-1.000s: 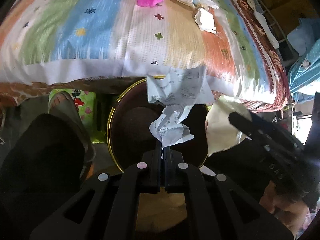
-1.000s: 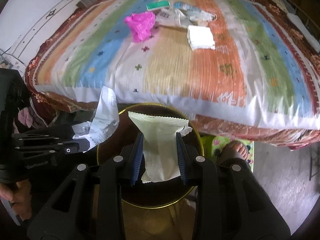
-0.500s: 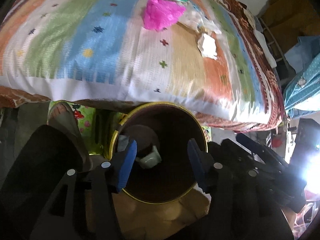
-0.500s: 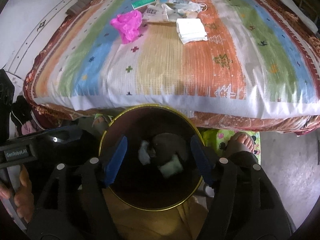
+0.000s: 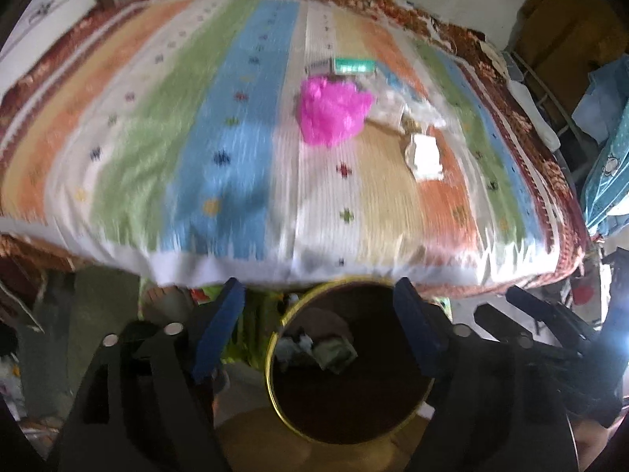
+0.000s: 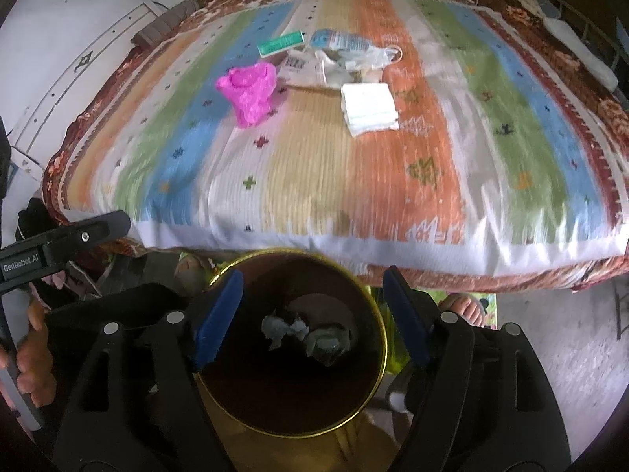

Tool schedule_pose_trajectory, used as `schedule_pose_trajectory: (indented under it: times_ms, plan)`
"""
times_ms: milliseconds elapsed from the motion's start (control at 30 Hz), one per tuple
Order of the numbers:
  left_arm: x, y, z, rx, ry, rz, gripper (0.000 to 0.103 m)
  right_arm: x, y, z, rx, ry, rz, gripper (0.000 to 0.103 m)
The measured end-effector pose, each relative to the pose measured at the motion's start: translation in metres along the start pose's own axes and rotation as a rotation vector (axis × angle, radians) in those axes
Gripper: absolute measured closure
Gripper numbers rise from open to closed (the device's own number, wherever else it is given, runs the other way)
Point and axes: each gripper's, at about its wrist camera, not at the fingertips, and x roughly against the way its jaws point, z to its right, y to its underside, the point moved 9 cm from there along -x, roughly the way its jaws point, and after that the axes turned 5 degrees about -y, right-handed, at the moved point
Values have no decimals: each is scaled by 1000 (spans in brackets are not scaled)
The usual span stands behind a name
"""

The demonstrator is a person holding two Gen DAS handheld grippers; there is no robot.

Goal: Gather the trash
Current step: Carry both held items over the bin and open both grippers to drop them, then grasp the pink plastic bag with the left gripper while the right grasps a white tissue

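Note:
A round bin with a gold rim stands below the bed edge, with crumpled paper and a pale wrapper lying inside. My left gripper is open and empty over the bin's left rim. My right gripper is open and empty above the bin. On the striped bedspread lie a pink plastic bag, folded white tissue, a green packet, a blue-white tube and a clear bag.
A bare foot on a green mat is right of the bin. The left gripper's body and holding hand show at the left of the right wrist view. A white wall panel borders the bed's left side.
Both grippers opened and dropped the paper and the pale wrapper into the bin. Both then tilted up toward the bed, so more bedspread shows.

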Motion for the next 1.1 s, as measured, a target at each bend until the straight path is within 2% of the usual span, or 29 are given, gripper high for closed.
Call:
schedule_pose_trajectory:
  times_ms: [133, 233, 567, 700, 867, 1100]
  plan:
    - [2, -13, 6, -44, -14, 29, 20, 2, -9, -1, 10, -1, 17, 30]
    - [6, -26, 2, -36, -24, 61, 17, 6, -18, 1, 26, 14, 34, 26]
    - [-10, -55, -2, -44, -60, 66, 9, 8, -52, 13, 56, 40, 75, 15]
    - [-10, -67, 3, -27, -39, 72, 6, 6, -63, 15, 53, 23, 85, 9]
    - [-17, -84, 12, -19, -30, 103, 6, -3, -76, 23, 58, 32, 85, 9]
    - [-36, -99, 19, -86, -69, 117, 6, -21, -95, 32, 64, 34, 77, 9]
